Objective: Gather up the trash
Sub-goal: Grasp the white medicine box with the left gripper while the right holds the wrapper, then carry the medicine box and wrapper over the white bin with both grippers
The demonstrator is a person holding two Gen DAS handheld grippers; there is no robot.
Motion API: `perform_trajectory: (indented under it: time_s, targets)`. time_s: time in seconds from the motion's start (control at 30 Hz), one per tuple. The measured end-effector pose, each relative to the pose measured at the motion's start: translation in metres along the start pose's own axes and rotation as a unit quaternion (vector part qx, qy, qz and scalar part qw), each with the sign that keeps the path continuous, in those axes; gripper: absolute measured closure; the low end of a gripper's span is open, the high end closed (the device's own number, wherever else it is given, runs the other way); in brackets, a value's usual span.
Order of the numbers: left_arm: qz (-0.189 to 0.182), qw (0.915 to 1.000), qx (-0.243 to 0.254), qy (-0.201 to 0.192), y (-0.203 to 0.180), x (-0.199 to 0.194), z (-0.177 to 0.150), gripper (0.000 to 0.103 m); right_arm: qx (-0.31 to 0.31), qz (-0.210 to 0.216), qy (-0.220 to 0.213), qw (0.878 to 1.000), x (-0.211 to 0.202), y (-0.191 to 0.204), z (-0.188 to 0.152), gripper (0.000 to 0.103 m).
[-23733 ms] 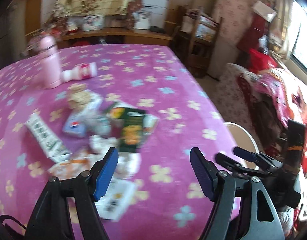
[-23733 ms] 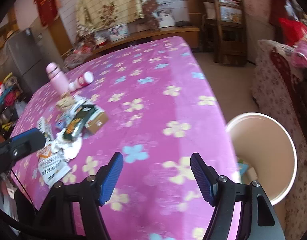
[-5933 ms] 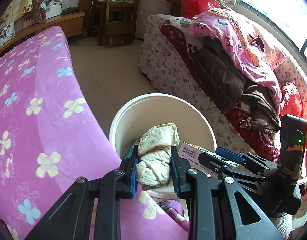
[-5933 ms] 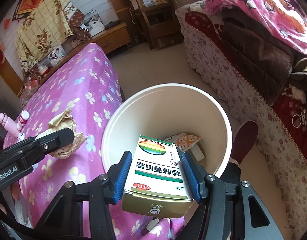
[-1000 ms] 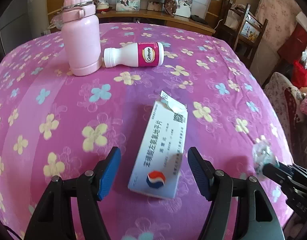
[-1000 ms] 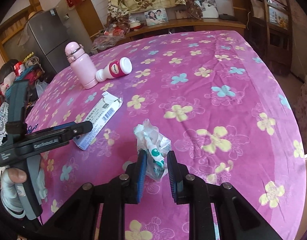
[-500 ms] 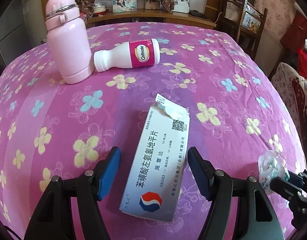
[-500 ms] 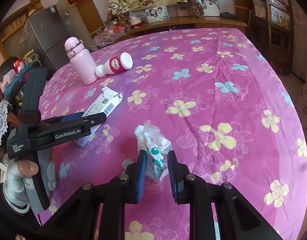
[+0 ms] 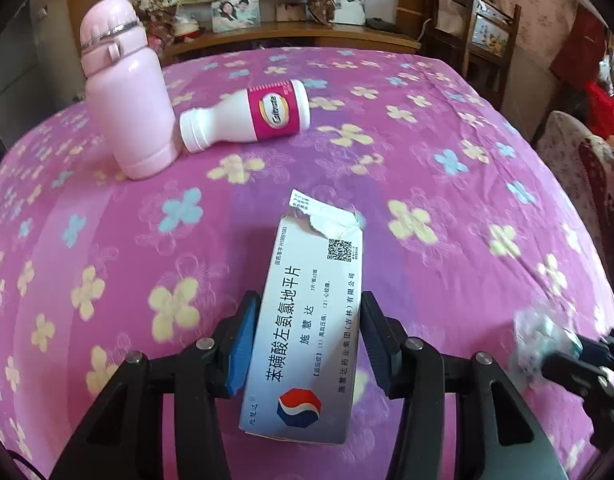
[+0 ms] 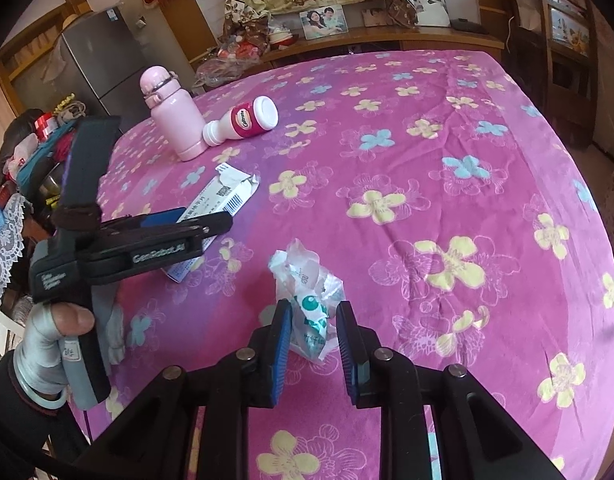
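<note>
While flat, torn cardboard box (image 9: 311, 320) | crinkly plastic wrapper (image 10: 309, 304) pinched

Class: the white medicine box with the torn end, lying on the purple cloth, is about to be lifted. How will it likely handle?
The medicine box has one end torn open, so it is probably empty and light. Thin card may buckle under the left gripper. Its flat sides should not roll.

The flat white cardboard medicine box (image 9: 307, 320) reads "苯磺酸左氨氯地平片" and "施慧达". The white plastic bottle's magenta label (image 9: 277, 110) reads "Caltrate". The black left gripper (image 10: 163, 236) is marked "GenRobot.AI".
</note>
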State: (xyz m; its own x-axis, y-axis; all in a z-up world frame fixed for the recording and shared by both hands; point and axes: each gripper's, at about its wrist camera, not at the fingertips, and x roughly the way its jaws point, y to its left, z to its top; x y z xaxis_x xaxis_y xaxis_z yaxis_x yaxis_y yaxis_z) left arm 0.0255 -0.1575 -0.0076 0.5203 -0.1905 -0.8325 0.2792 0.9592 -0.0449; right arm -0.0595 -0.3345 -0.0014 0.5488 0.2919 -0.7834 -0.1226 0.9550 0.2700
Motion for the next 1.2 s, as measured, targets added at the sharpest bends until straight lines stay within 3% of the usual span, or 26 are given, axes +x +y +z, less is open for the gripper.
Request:
perform_trajectory:
  time_s: [0.27, 0.53, 0.77, 1.2]
  targets:
    - [-0.023, 0.9996, -0.016, -0.006, 0.001, -0.019, -0.018, 0.052, -0.006, -0.005, 0.004, 1.000, 0.004, 0.004, -0.001, 0.073]
    - [-0.048, 0.9986, -0.005, -0.023, -0.020, -0.047, -0.030, 0.052, -0.007, -0.002, -0.033, 0.999, -0.022, 0.006, -0.010, 0.074]
    - [-0.067, 0.9972, 0.012, -0.032, -0.054, -0.064, -0.037, 0.052, -0.001, -0.017, -0.052, 0.999, -0.056, -0.005, -0.021, 0.074]
    - [-0.105, 0.9913, 0.067, -0.042, -0.148, -0.088, -0.042, 0.052, 0.044, -0.067, -0.083, 0.993, -0.131, -0.068, -0.063, 0.074]
